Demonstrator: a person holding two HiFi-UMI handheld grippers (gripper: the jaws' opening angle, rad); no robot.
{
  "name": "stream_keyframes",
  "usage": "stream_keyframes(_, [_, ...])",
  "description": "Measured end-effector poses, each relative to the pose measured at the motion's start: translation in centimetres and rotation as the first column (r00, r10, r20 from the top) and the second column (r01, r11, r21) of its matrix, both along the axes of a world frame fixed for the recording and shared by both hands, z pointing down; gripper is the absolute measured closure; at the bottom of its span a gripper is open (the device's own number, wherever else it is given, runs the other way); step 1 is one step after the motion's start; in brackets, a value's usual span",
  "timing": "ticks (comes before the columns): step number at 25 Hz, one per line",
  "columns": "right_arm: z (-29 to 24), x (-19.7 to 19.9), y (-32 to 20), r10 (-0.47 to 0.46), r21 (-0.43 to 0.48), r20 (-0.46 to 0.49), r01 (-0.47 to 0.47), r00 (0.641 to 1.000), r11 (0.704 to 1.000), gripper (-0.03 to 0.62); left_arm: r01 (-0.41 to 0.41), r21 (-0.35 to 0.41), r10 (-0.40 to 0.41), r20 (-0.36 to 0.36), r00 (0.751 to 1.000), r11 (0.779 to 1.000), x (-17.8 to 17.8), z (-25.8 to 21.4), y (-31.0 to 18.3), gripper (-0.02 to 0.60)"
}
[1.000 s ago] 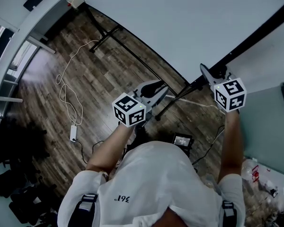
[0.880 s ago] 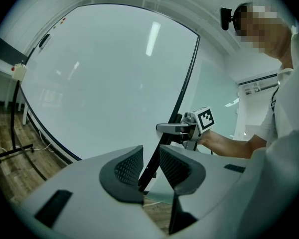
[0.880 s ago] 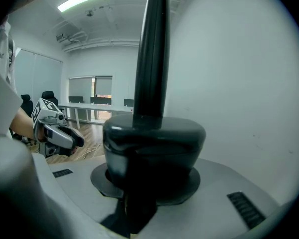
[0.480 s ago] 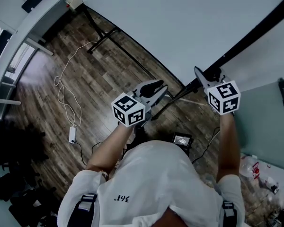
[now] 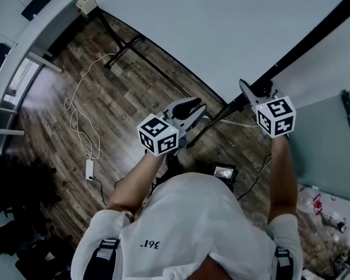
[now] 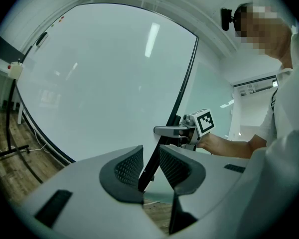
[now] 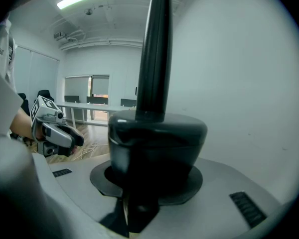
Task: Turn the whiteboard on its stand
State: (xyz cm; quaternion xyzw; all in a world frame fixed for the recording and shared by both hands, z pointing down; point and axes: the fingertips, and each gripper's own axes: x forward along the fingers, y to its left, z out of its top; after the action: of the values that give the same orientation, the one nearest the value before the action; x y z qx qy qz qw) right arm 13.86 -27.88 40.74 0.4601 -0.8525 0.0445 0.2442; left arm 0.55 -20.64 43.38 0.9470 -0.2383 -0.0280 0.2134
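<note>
Black knob (image 7: 157, 143) on the stand post (image 7: 157, 44) is clasped in my right tongs (image 5: 251, 92), whose jaws have just eased a little wider; I judge the lock loosened. My left tongs (image 6: 150, 164) gape empty, the whiteboard (image 6: 104, 83) just ahead of them, ready to swing

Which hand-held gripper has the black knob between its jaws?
The right hand-held gripper: its jaws, just opening, flank the black knob; the left hand-held gripper holds nothing, jaws apart.

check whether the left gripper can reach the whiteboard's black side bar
Probably yes: the left gripper has its jaws apart, the black side bar shows right in their gap, and nothing blocks it.
</note>
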Motion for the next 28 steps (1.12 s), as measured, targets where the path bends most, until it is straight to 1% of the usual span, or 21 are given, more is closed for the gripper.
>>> stream_keyframes(2, [-0.1, 0.0, -0.1, 0.004, 0.023, -0.019, -0.003, 1.000, 1.000, 0.440, -0.006, 0.000, 0.006, -0.003, 1.000, 1.000, -0.2, -0.1, 0.0, 0.494])
stream_keyframes(6, [-0.3, 0.6, 0.0, 0.036, 0.062, -0.052, -0.033, 0.998, 0.998, 0.405, -0.026, 0.002, 0.026, -0.006, 1.000, 1.000, -0.7, -0.1, -0.3, 0.494])
stream_keyframes(8, [-0.4, 1.0, 0.1, 0.063, 0.069, -0.036, -0.061, 0.997, 0.996, 0.372, -0.038, 0.004, 0.038, -0.007, 0.999, 0.999, -0.9, -0.1, -0.4, 0.493])
stream_keyframes(12, [-0.6, 1.9, 0.5, 0.119, 0.074, 0.000, -0.118, 0.993, 0.990, 0.353, -0.074, 0.007, 0.074, -0.005, 0.997, 0.997, -1.2, -0.1, -0.9, 0.494])
stream_keyframes(18, [-0.6, 2.9, 1.3, 0.206, 0.088, 0.019, -0.207, 0.978, 0.974, 0.349, -0.130, 0.018, 0.130, -0.001, 0.991, 0.991, -2.0, -0.2, -1.8, 0.493])
stream_keyframes(24, [-0.9, 3.7, 2.4, 0.290, 0.113, 0.029, -0.292, 0.957, 0.950, 0.349, -0.186, 0.040, 0.186, -0.002, 0.983, 0.982, -2.4, -0.6, -2.2, 0.494])
stream_keyframes(28, [-1.4, 3.9, 3.2, 0.329, 0.126, 0.037, -0.331, 0.944, 0.935, 0.349, -0.217, 0.053, 0.217, -0.005, 0.976, 0.975, -2.5, -1.0, -1.9, 0.494])
